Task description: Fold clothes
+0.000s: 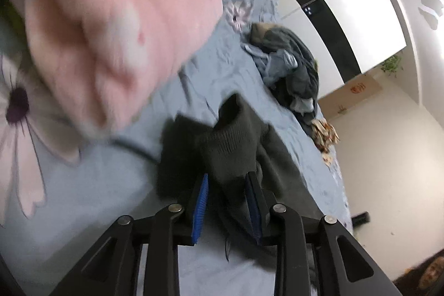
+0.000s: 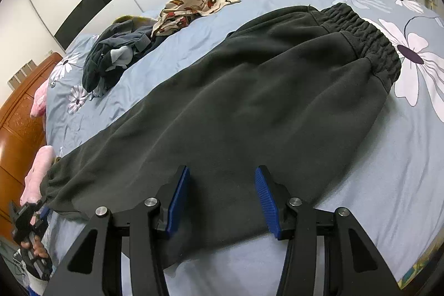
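The left tool (image 1: 226,201) is closest to its camera, and its blue pads are pinched together on the ribbed leg cuff (image 1: 227,149) of the dark pants (image 2: 249,90). The right tool (image 2: 222,199) has its pads wide apart and holds nothing, sitting just over the middle of the pants. The pants lie flat on the flowery blue bed (image 2: 374,157), long and stretched, with the stretchy waistband (image 2: 369,35) far off to the right tool's side and the cuff end by the left tool.
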The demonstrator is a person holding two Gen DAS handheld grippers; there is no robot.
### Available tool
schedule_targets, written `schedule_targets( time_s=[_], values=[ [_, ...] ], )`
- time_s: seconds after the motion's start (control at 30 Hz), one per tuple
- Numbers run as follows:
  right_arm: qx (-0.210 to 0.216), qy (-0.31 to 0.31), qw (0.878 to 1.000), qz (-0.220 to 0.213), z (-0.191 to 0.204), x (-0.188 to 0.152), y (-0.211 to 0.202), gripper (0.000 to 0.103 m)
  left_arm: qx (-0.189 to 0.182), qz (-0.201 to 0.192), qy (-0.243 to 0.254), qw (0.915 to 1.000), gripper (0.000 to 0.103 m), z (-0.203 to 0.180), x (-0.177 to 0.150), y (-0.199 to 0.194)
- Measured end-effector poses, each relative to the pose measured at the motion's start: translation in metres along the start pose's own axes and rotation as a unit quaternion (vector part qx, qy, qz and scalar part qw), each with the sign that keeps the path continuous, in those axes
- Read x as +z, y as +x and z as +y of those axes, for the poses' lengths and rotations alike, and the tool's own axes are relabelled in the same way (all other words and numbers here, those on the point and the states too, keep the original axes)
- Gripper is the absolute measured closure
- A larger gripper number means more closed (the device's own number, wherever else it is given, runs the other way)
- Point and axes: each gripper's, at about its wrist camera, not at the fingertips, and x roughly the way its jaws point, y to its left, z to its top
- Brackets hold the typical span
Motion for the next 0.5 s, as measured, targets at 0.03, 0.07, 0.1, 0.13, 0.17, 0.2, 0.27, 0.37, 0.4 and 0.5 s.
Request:
schedule_targets(
  time_s=[0.03,0.07,0.1,0.13,0.17,0.2,0.27,0.37,0.4,0.5],
  values=[
    [-0.001,-0.001,1.000,0.000,0.001,0.000,0.000,0.052,0.002,-0.004,0.004,1.0000,0.067,-0.001,0.003,-0.001],
    [-0.002,-0.003,1.000,0.001,0.002,0.001,-0.001,0.052,0.004,-0.008,0.008,0.9999,0.064,-0.001,0.006,-0.003],
    [-0.004,-0.005,1.000,0.002,0.003,0.001,0.000,0.052,0.003,-0.009,0.009,0.9999,0.062,0.000,0.009,-0.002],
    [-0.005,-0.005,1.000,0.003,0.004,0.002,0.000,0.052,0.001,-0.009,0.009,0.9999,0.062,0.001,0.012,-0.001],
    [-0.005,-0.005,1.000,0.004,0.005,0.003,0.001,0.052,0.001,-0.010,0.017,0.9998,0.062,-0.002,0.012,0.000],
    [-0.004,-0.005,1.000,0.005,0.006,0.004,0.001,0.052,0.001,-0.011,0.026,0.9996,0.062,-0.005,0.013,0.000],
    [-0.003,-0.006,1.000,0.006,0.009,0.004,0.002,0.052,0.001,-0.013,0.044,0.9990,0.064,-0.011,0.013,0.001],
    [-0.008,-0.011,1.000,0.009,0.014,0.004,0.003,0.052,0.002,-0.015,0.070,0.9974,0.068,-0.019,0.014,0.003],
    [-0.009,-0.011,1.000,0.009,0.014,0.003,0.003,0.052,0.002,-0.016,0.079,0.9967,0.075,-0.022,0.014,0.004],
    [-0.010,-0.007,1.000,0.010,0.015,0.003,0.002,0.052,0.001,-0.014,0.083,0.9965,0.094,-0.027,0.017,0.006]
  ],
)
